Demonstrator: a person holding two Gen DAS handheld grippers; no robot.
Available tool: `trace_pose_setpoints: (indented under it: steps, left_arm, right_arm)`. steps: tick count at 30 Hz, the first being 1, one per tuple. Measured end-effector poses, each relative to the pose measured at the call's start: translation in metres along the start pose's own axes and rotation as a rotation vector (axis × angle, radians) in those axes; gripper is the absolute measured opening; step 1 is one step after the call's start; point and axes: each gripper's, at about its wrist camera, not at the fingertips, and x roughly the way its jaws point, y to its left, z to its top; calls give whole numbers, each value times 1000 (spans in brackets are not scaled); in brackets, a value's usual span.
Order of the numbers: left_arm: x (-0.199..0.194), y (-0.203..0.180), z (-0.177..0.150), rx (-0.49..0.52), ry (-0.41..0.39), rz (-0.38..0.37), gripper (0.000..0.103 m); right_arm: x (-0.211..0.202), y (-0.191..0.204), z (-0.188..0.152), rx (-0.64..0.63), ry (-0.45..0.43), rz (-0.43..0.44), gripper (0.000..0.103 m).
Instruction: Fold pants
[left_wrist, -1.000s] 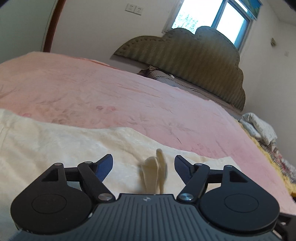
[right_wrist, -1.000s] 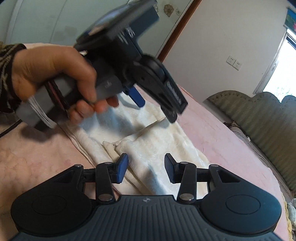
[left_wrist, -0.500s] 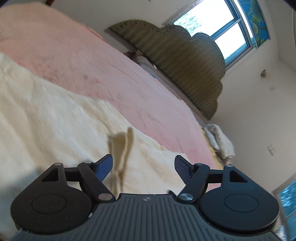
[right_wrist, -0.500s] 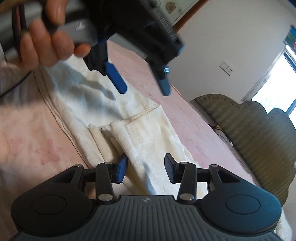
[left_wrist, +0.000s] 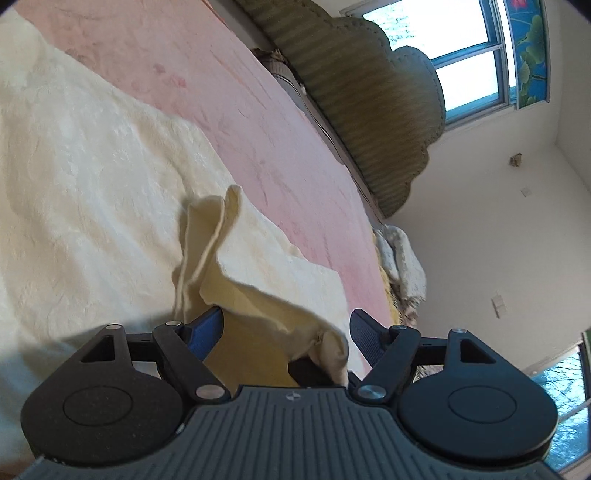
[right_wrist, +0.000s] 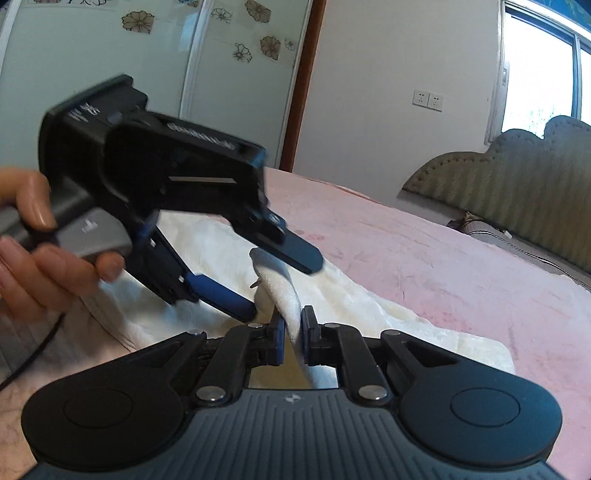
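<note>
Right hand-held gripper (right_wrist: 291, 334) pinches pants (right_wrist: 280, 291); left hand-held gripper (right_wrist: 280, 273) straddles fold.

Daylight from the window (left_wrist: 476, 62) at upper right, blown out white in both views, window (right_wrist: 543, 70) glare washes the wall beside it. Room evenly bright, soft shadows only: dark patch on the pants (left_wrist: 85, 177) just ahead of the left gripper (left_wrist: 286, 326). Left gripper (right_wrist: 284, 273) and hand (right_wrist: 40, 251) motion-blurred in right wrist view; right gripper (right_wrist: 292, 328) sharp. Strong fisheye bending, black vignette in corners, horizon tilted hard in left view
</note>
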Motion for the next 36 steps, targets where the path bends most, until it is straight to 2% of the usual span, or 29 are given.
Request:
trace_pose_setpoints:
  steps: [1, 3, 4, 5, 9, 12, 14, 16, 18, 20, 22, 24, 26, 30, 33, 36]
  left_arm:
    - [1, 0, 1, 2, -9, 11, 73]
    - [0, 0, 0, 16, -21, 5, 51]
    - [-1, 0, 0, 25, -23, 10, 45]
    - [-2, -1, -1, 42, -28, 19, 31]
    - [2, -9, -8, 163, -20, 112, 16]
    - [12, -4, -17, 183, 17, 159, 16]
    - [13, 0, -21, 198, 12, 169, 16]
    - [12, 2, -22, 214, 5, 170, 16]
    - [12, 1, -23, 228, -3, 178, 16]
    - [11, -2, -26, 252, -15, 190, 16]
    - [11, -7, -31, 293, -30, 210, 17]
    - [9, -11, -35, 335, -49, 233, 18]
    - [9, -14, -38, 375, -65, 257, 18]
    - [10, -20, -44, 416, -81, 283, 18]
    - [9, -22, -48, 433, -81, 295, 18]
    - [8, -24, -48, 421, -73, 294, 18]
  right_arm:
    - [1, 3, 1, -13, 2, 0, 10]
    - [4, 9, 1, -25, 5, 6, 10]
    - [8, 10, 0, -32, 7, 3, 10]
    - [8, 15, -1, -41, 8, -5, 10]
    - [14, 22, -5, -48, 28, 10, 11]
    - [22, 22, -10, -56, 98, 25, 14]
    - [16, 21, -13, -96, 143, 60, 15]
    - [0, 10, -12, -94, 156, 111, 15]
    - [-19, -15, -8, -11, 125, 122, 15]
    - [-32, -49, -8, 108, 81, 24, 16]
    - [-33, -77, -17, 200, 104, -115, 24]
    - [-26, -99, -36, 254, 222, -212, 26]
    - [-22, -103, -56, 230, 329, -188, 26]
    - [-31, -99, -44, 196, 294, -188, 27]
    - [-17, -94, -22, 215, 211, -106, 27]
    - [16, -80, 4, 144, 179, -24, 27]
